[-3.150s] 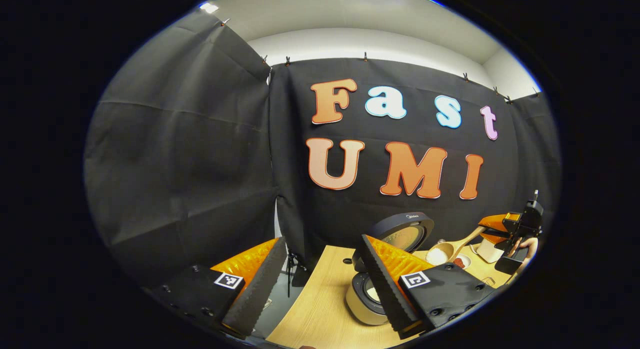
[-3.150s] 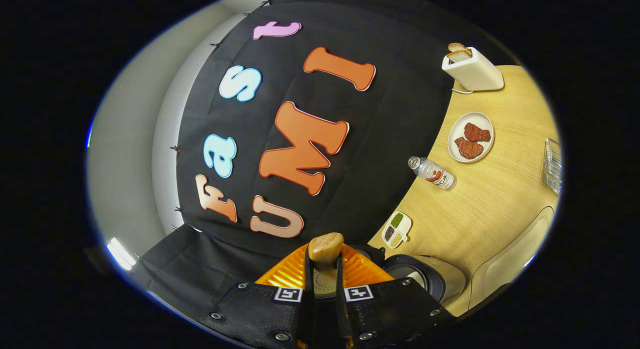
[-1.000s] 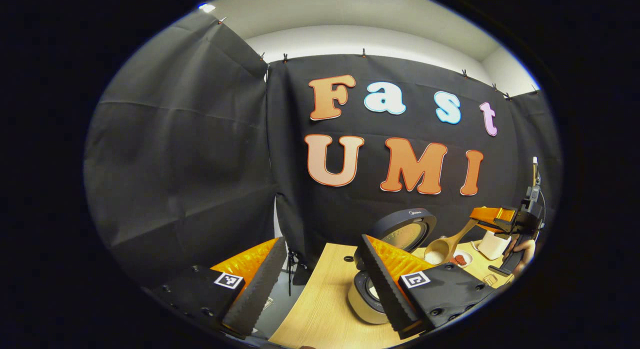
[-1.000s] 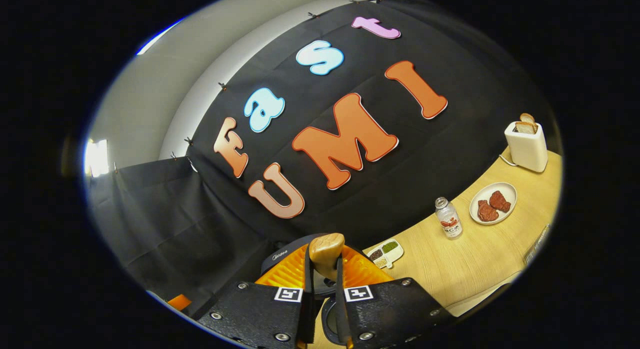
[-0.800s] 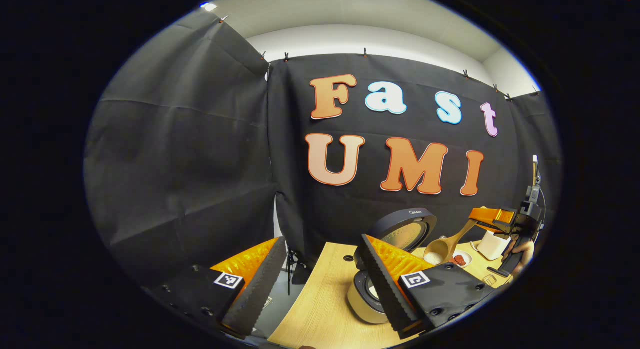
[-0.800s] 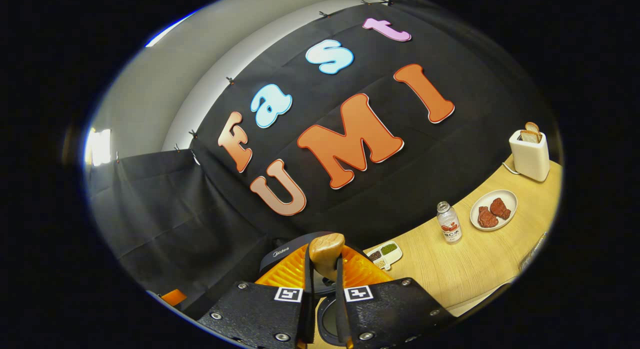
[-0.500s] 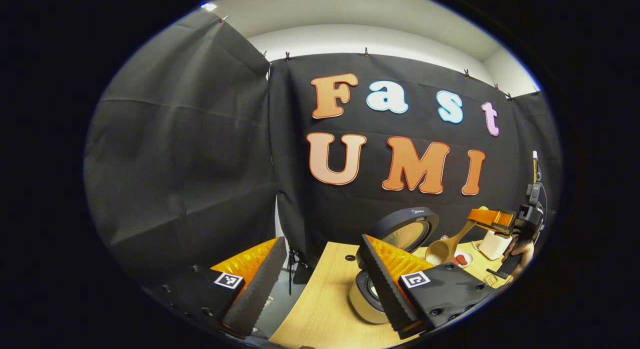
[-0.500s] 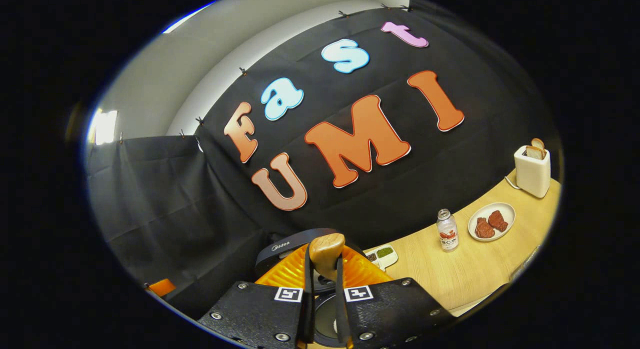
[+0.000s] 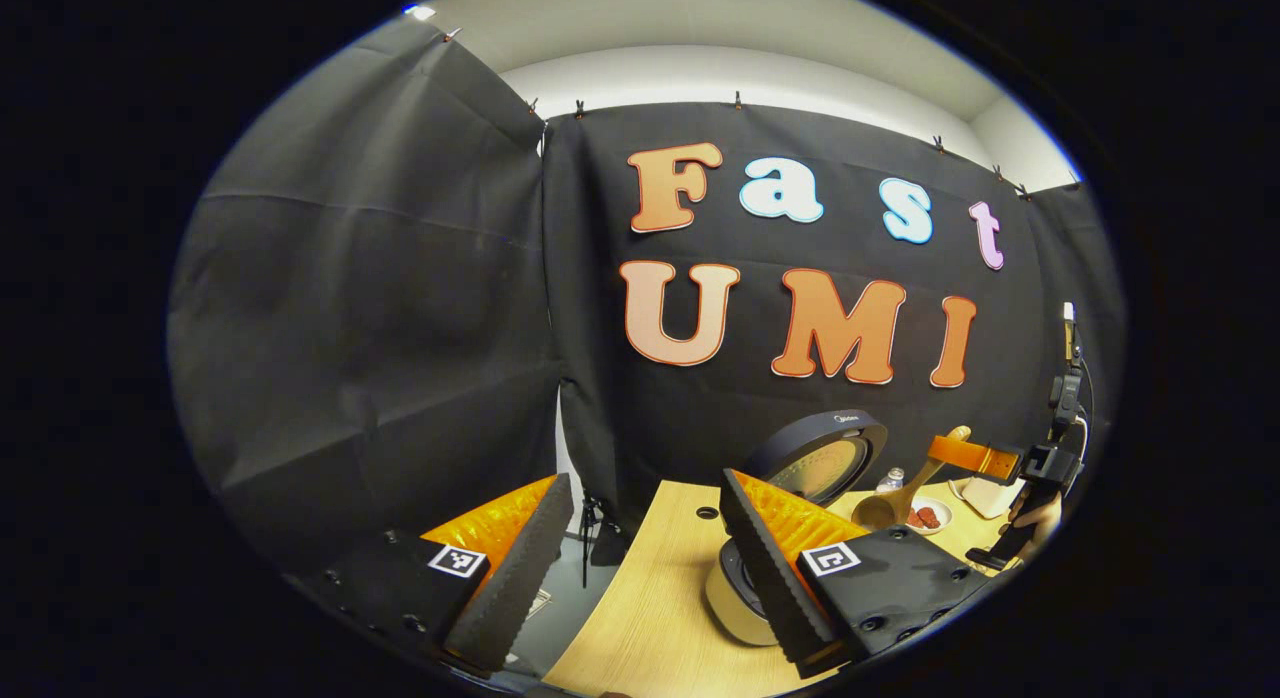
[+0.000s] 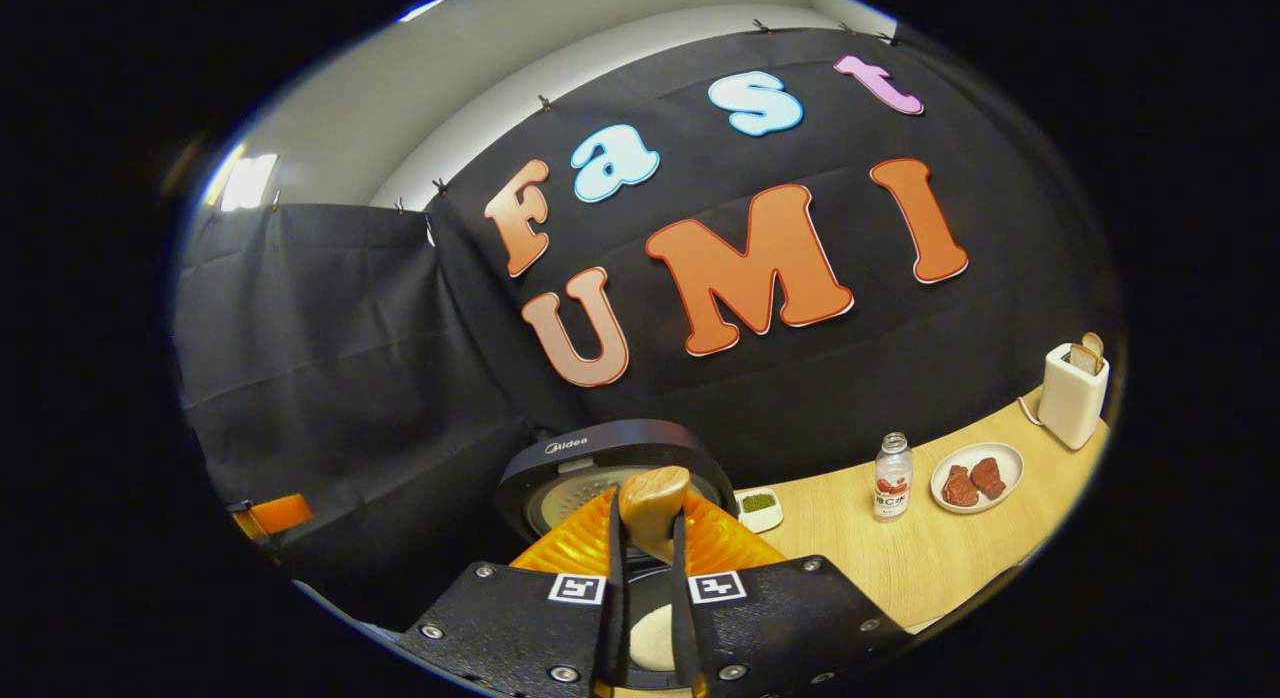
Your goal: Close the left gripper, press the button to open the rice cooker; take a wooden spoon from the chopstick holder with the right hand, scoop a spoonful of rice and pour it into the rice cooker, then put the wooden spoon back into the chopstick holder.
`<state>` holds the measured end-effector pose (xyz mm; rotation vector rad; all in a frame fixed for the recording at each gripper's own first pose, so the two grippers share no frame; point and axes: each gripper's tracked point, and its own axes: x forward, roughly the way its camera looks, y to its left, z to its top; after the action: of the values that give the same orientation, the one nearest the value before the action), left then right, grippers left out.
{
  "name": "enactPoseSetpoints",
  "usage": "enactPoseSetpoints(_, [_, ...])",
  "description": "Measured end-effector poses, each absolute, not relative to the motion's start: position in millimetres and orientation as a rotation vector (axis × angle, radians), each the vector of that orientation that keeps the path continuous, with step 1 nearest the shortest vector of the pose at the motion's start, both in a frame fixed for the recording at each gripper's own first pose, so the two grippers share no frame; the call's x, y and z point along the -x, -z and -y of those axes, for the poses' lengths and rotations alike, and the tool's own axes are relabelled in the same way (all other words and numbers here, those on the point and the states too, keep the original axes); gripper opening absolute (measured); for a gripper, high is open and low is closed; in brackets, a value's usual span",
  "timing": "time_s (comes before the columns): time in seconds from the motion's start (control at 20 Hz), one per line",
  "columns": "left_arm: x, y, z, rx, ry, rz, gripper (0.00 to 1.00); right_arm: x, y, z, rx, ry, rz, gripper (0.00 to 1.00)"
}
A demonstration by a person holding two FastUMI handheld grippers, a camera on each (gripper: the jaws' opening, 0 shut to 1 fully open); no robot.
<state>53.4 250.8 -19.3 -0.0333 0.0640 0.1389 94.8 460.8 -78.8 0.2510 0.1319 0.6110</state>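
In the left gripper view my left gripper (image 9: 640, 578) stands open and empty above the table's left end. The rice cooker (image 9: 728, 603) sits behind its right finger, with the round dark lid (image 9: 822, 458) raised. Farther right, the right gripper (image 9: 968, 458) holds a wooden spoon (image 9: 882, 508) tilted bowl-down beside the lid. In the right gripper view my right gripper (image 10: 645, 553) is shut on the wooden spoon's handle (image 10: 652, 503), above the open rice cooker (image 10: 590, 458). White rice (image 10: 655, 633) shows low between the fingers, in the pot.
On the wooden table (image 10: 960, 558) stand a small dish of green beans (image 10: 760, 508), a bottle (image 10: 890, 488), a plate of meat (image 10: 975, 478) and a white toaster with bread (image 10: 1072, 393). A hand (image 9: 1040, 513) holds the right gripper. Black cloth walls close in the back and left.
The right gripper has rolled towards level and come over the cooker, tipping the spoon's bowl down. The rice seen in the spoon before is gone from it. The left gripper has barely moved.
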Motion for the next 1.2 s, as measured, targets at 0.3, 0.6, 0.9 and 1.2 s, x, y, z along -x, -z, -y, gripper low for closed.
enactPoseSetpoints(0.3, [-56, 21, -255, 0.015, -0.151, -0.071, 0.99, -93, 92, -467, -0.178, -0.637, -0.138, 0.16])
enactPoseSetpoints(0.6, [-61, 24, -250, 0.038, -0.136, -0.076, 0.99, -89, 97, -475, -0.029, -0.665, -0.101, 0.16])
enactPoseSetpoints(0.9, [-64, 25, -247, 0.049, -0.137, -0.078, 0.96, -84, 98, -479, -0.014, -0.704, -0.101, 0.16])
enactPoseSetpoints(1.2, [-68, 17, -234, 0.073, -0.124, -0.053, 0.96, -92, 82, -445, -0.183, -0.680, -0.148, 0.16])
